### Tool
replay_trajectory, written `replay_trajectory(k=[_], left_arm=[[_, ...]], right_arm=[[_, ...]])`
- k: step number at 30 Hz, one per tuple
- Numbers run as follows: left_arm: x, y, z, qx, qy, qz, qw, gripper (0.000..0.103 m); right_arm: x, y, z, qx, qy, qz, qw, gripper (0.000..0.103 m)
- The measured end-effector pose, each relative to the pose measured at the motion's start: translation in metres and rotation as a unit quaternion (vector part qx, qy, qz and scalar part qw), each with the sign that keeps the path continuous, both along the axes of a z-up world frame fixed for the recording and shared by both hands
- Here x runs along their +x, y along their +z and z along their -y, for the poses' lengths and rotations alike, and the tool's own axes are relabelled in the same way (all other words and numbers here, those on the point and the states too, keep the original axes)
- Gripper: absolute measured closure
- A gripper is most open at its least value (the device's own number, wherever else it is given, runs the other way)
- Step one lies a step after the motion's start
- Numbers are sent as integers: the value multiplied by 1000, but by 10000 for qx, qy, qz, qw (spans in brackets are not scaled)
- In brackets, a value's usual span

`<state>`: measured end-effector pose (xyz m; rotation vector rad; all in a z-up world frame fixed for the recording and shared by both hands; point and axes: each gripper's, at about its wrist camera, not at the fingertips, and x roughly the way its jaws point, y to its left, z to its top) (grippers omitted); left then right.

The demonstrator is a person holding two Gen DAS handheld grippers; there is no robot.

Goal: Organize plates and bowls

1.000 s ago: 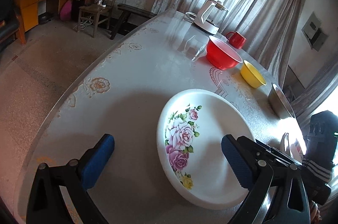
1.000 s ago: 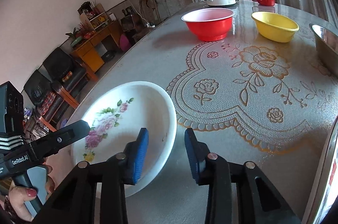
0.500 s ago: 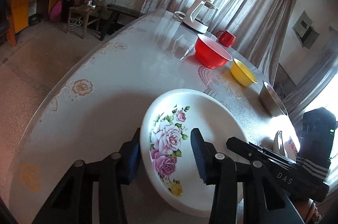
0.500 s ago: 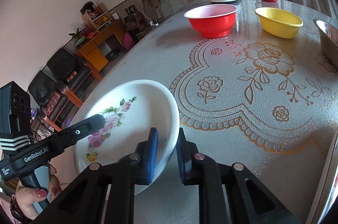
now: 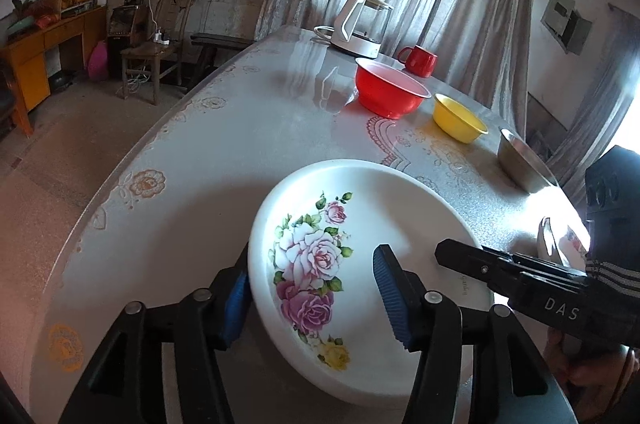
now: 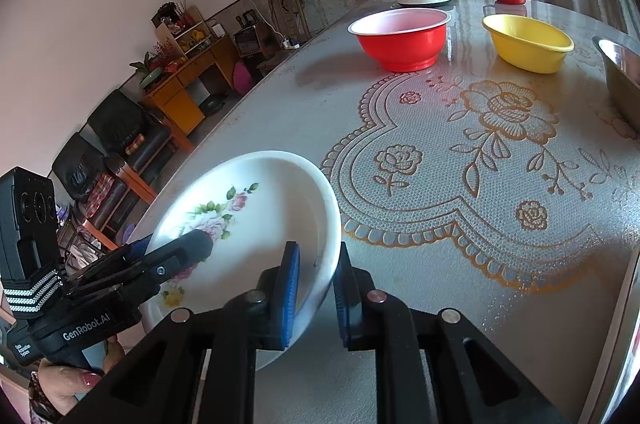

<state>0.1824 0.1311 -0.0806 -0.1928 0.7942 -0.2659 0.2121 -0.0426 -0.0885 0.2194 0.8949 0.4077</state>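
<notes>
Grey and glossy, the round table (image 5: pixel 224 160) fills both views, printed with orange lace and rose patterns. On it, at 6 o'clock in the left wrist view, a white plate (image 5: pixel 384 216) with painted pink roses sits tilted, its near side raised off the table.

Both tools hold this plate on opposite edges. The left gripper (image 5: pixel 316 296) has its blue pads set fairly narrow across the plate's edge, one pad under the outside wall, the other over the inside. The right gripper (image 6: pixel 316 288) pinches the rim at 6 o'clock in its own view, its pads close together on either side of the wall.

Further back, at 1 o'clock in the left view, a red bowl (image 5: pixel 390 90) stands upright, with a smaller yellow bowl (image 5: pixel 460 118) just beside it and a steel bowl (image 5: pixel 520 162) near the table's edge at 3 o'clock. Behind the red bowl are a white kettle (image 5: pixel 360 24) and a red mug (image 5: pixel 420 60), close together.
</notes>
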Motion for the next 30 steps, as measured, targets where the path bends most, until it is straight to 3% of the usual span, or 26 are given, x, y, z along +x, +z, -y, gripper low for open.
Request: replay_trajectory(k=[2, 4, 6, 10, 17, 23, 30], left_arm=[[-1, -1, -3, 76, 195, -9, 9998, 64], [-1, -3, -11, -112, 351, -50, 9993, 80], [-2, -4, -16, -269, 376, -66, 9989, 83], [-7, -1, -9, -255, 373, 33, 9990, 83], [-14, 3, 4, -283, 299, 148, 9990, 85], [-15, -2, 0, -282, 212, -72, 9994, 84], [-22, 8, 5, -262, 143, 87, 9995, 84]], right_arm=[[0, 0, 1, 24, -27, -7, 10000, 88], [0, 0, 3, 73, -58, -19, 10000, 88], [-1, 0, 4, 89, -109, -25, 9999, 89], [-1, 0, 7, 165, -158, -39, 9997, 89], [-3, -5, 29, 731, -478, -128, 9961, 89], [-15, -1, 23, 434, -350, -94, 9984, 91], [-24, 9, 22, 102, -284, 254, 9992, 91]])
